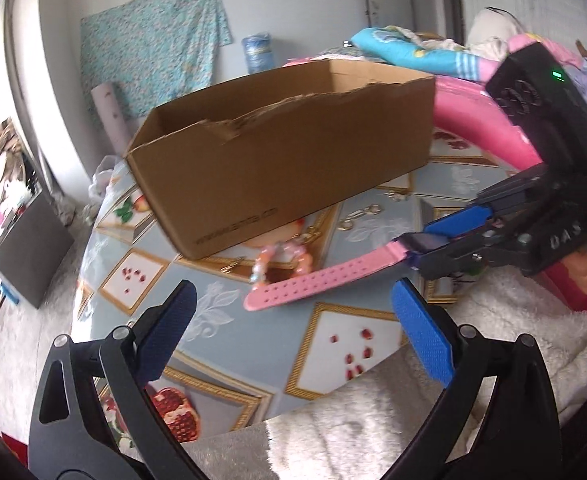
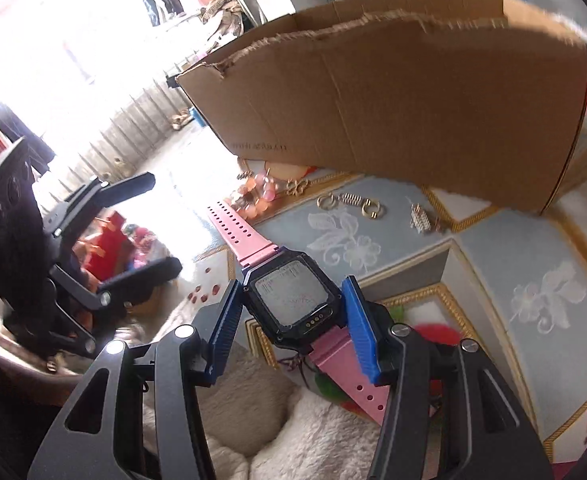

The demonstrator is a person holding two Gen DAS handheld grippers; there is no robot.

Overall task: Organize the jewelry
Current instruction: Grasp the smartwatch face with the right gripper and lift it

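Watch lifted, box not yet reached; most jewelry still out on the table

Right gripper is clamped on the case of the pink-strap smartwatch, held in the air above the near edge of the table; strap ends hang free both sides; left gripper stands wide apart w/ nothing between its pads, near side, just left of the watch. Cardboard box sits at the far side, open top; its inside isn't visible, so can't tell what's already in. Still lying loose in front of the box: pink bead bracelet, gold hoop earrings, small sparkly piece further right. Judged: early-to-mid; watch needs dropping in the box, then approx 3-4 more pickups.
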